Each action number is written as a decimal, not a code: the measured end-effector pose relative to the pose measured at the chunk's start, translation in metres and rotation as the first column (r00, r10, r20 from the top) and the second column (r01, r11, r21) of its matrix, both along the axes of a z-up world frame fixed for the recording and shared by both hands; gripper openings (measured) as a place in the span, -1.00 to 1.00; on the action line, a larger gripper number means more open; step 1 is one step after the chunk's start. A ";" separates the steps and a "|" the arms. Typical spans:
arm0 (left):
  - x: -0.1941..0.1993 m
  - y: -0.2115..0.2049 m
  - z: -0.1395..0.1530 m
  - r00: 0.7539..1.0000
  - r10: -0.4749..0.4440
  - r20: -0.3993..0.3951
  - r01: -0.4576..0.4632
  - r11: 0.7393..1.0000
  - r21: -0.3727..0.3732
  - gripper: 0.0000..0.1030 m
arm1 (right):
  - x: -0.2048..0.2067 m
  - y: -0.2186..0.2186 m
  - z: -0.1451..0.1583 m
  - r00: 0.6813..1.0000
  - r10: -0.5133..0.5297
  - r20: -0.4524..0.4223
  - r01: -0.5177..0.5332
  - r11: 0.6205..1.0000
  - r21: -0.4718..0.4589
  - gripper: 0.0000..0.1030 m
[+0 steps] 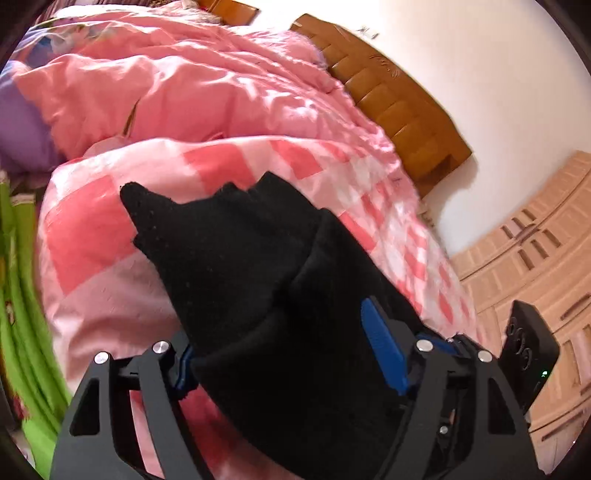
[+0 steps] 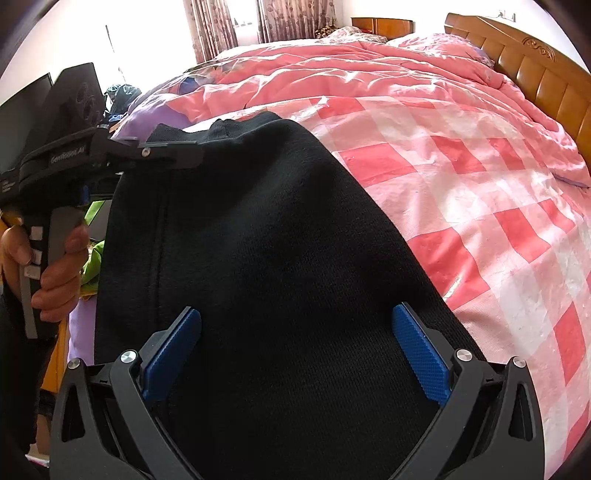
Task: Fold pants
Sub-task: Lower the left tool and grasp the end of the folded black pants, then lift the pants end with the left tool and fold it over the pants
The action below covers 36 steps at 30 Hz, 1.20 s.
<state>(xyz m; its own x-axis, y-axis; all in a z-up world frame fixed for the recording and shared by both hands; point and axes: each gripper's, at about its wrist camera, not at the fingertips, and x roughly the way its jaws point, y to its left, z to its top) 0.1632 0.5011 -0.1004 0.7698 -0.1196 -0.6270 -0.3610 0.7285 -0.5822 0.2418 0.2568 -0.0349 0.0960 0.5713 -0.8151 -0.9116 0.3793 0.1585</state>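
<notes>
The black pants (image 2: pixel 258 240) lie on a pink checked sheet (image 2: pixel 461 184) on the bed. In the left wrist view the pants (image 1: pixel 240 251) bunch up between my left gripper's (image 1: pixel 280 350) blue pads (image 1: pixel 384 347), which are wide apart with thick folded cloth draped over and between them. In the right wrist view my right gripper (image 2: pixel 295 343) is open, its blue pads (image 2: pixel 421 358) wide apart over the black cloth. The left gripper (image 2: pixel 173 151) shows there too, at the pants' far left edge, its fingers close together on the cloth.
A crumpled pink duvet (image 2: pixel 369 70) covers the bed's far half. A wooden headboard (image 2: pixel 535 70) runs along the right. A purple pillow (image 1: pixel 18 122) and green cloth (image 1: pixel 22 295) lie left. A wardrobe (image 1: pixel 535 258) stands right. Curtains (image 2: pixel 229 26) hang at the back.
</notes>
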 end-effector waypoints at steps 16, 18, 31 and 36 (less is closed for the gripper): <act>0.014 -0.004 -0.006 0.988 0.127 -0.089 -0.122 0.991 0.062 -0.43 | -0.004 0.004 -0.001 0.999 0.005 0.034 -0.004 1.000 -0.031 0.92; 0.015 -0.004 -0.002 0.986 0.138 -0.094 -0.134 0.990 0.054 -0.43 | -0.004 0.000 0.001 1.000 0.009 0.025 -0.009 1.000 -0.028 0.92; -0.020 -0.067 0.072 0.989 0.142 0.037 -0.147 0.949 0.281 -0.51 | -0.021 -0.241 0.013 0.923 -0.347 0.166 0.372 0.915 -0.155 0.92; -0.021 -0.108 0.098 0.989 0.123 0.078 -0.143 0.921 0.362 -0.53 | -0.039 -0.349 0.009 0.829 -0.544 0.129 0.558 0.821 -0.126 0.92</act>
